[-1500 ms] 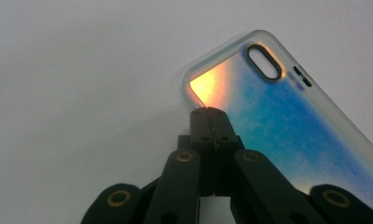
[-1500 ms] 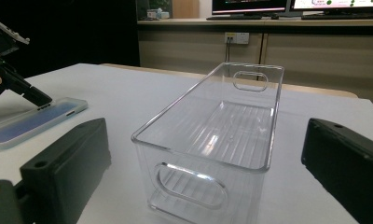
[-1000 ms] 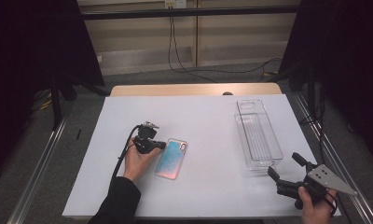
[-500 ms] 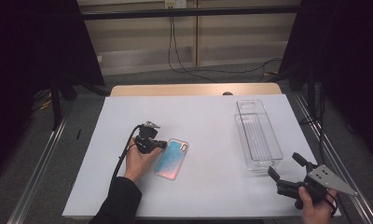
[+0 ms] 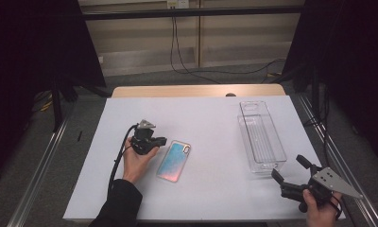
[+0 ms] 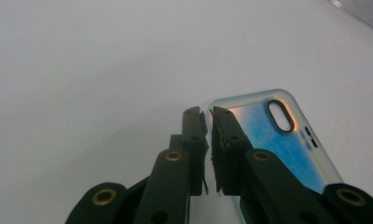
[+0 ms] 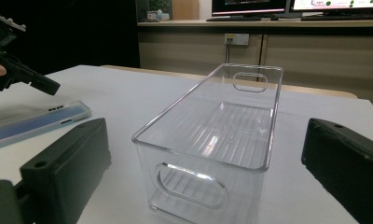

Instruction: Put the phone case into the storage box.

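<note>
Left claw (image 6: 208, 140), jaws pressed together, rests beside a phone case (image 5: 174, 160); right claw (image 5: 291, 175), spread wide, faces the clear bin (image 5: 262, 137), seemingly ready to steady it.

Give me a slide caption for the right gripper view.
Open right claw facing an empty clear plastic bin, phone case at left.
</note>
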Demonstrator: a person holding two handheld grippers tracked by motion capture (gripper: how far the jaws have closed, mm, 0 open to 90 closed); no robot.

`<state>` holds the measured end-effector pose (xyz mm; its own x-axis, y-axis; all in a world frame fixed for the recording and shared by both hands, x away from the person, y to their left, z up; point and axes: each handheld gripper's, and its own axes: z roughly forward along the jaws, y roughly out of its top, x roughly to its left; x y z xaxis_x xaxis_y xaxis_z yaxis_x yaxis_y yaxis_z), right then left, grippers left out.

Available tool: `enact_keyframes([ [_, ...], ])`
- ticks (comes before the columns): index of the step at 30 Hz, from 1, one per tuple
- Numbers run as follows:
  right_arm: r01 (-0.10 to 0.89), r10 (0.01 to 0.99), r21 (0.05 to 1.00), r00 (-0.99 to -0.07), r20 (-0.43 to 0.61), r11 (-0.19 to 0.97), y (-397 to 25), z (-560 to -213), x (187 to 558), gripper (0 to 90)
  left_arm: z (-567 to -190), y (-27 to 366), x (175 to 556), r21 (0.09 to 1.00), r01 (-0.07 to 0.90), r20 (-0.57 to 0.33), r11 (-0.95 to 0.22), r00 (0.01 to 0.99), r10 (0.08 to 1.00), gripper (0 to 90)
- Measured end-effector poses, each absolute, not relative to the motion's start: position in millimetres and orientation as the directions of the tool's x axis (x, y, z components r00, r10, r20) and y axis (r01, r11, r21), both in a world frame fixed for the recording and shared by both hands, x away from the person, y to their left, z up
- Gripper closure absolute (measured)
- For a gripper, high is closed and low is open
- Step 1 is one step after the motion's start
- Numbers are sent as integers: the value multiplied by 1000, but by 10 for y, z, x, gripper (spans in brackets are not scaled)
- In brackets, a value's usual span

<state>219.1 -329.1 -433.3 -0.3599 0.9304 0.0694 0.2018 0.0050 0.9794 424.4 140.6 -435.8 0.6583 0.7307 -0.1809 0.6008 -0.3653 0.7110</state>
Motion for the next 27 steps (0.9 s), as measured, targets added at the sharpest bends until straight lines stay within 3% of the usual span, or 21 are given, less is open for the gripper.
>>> enact_keyframes([
  [4, 201, 930, 980, -361, 66, 8, -3295, -4332, 2186, 4, -4331, 1446, 4226, 726, 585, -167, -361, 660, 732, 743],
  [11, 201, 929, 980, -365, 69, 7, -3292, -4332, 2187, 5, -4248, 1485, 4166, 770, 542, -133, -337, 653, 746, 492],
  [13, 202, 929, 979, -364, 68, 7, -3290, -4331, 2187, 4, -4224, 1485, 4156, 779, 538, -128, -321, 639, 758, 345],
  [17, 201, 929, 980, -364, 66, 9, -3293, -4331, 2185, 5, -4189, 1491, 4150, 789, 523, -100, -323, 627, 773, 168],
  [22, 201, 929, 980, -365, 66, 9, -3292, -4330, 2184, 5, -4157, 1526, 4125, 784, 500, -39, -369, 632, 774, 89],
  [27, 201, 929, 980, -364, 66, 9, -3292, -4330, 2184, 5, -4076, 1570, 4073, 807, 491, -88, -326, 647, 757, 51],
])
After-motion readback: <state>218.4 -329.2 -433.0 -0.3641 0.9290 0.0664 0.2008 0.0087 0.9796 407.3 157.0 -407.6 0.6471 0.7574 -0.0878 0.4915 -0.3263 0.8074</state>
